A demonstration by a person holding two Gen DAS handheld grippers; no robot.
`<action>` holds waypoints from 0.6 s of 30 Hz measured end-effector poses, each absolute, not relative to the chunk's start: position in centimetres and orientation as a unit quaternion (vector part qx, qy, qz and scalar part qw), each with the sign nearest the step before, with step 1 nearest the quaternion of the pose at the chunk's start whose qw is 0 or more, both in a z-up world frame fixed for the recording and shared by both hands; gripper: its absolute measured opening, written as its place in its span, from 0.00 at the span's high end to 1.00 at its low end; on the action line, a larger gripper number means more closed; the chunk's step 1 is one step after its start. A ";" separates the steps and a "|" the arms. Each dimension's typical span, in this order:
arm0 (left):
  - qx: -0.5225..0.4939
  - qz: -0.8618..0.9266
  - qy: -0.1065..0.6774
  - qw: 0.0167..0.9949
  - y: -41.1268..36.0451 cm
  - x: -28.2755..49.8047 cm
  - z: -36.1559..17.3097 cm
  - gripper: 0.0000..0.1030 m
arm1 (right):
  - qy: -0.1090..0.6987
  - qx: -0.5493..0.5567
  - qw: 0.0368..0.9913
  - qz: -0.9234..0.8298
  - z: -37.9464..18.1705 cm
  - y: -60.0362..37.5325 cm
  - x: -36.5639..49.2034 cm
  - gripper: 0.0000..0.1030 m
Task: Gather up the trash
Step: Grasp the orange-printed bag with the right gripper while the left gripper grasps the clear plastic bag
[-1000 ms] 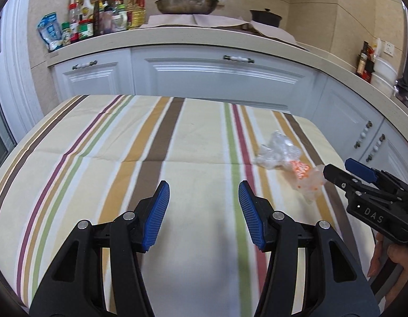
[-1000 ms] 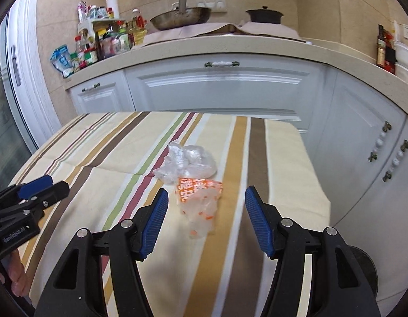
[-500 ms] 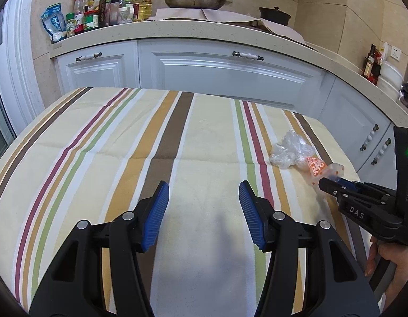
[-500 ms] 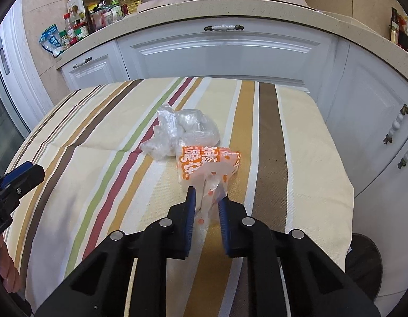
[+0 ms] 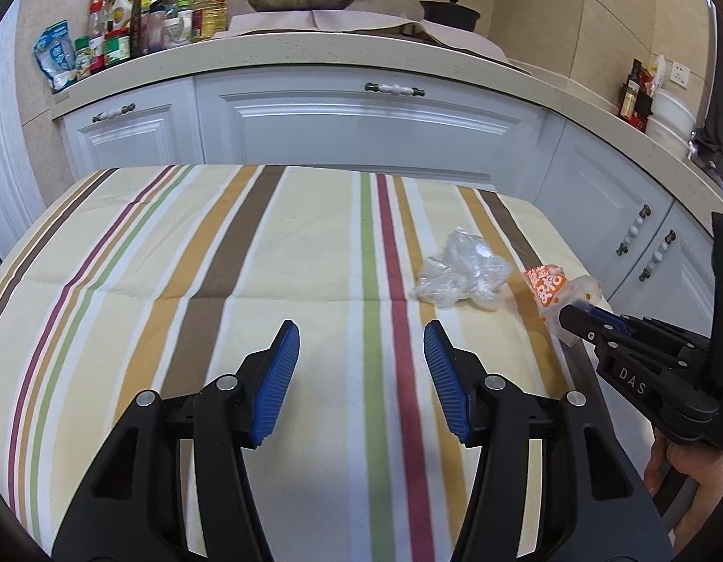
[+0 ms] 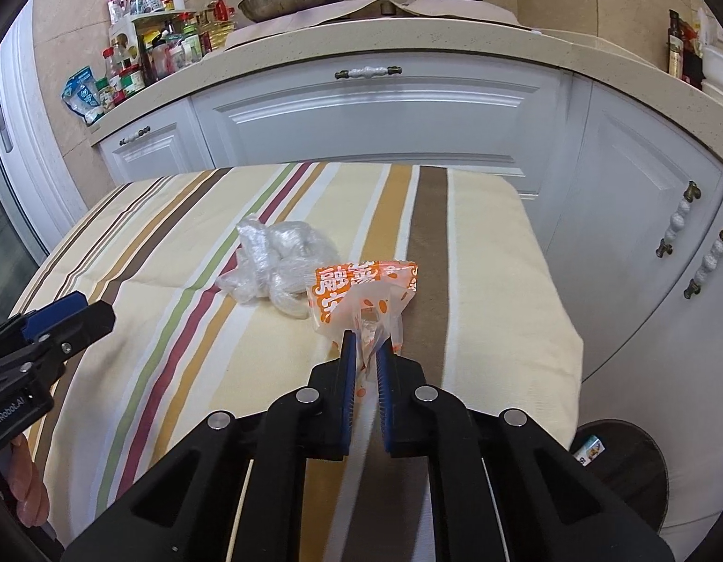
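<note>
Right wrist: orange wrapper (image 6: 361,290) pinched between fingers (image 6: 348,351).

Orange wrapper (image 6: 361,290) lower end hidden between right gripper (image 6: 366,346) pads. Round dark bin (image 6: 619,463) half behind that gripper's frame — small item inside unreadable. Counter jars (image 5: 127,23) — labels too small.

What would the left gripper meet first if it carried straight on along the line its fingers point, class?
Probably the bare striped tablecloth. The open left gripper points down at it with nothing between. The crumpled clear plastic lies off to the right of that line, though depth is uncertain.
</note>
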State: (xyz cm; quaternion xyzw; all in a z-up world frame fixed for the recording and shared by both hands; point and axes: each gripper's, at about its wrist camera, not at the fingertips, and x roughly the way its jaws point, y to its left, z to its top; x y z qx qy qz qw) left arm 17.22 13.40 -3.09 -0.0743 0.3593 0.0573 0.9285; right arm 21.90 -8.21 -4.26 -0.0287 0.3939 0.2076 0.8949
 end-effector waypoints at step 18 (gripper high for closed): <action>-0.031 0.034 0.376 0.926 7.5 22.8 -4.0 0.47 | 0.369 -0.009 0.909 0.193 -3.4 -12.8 23.8 0.91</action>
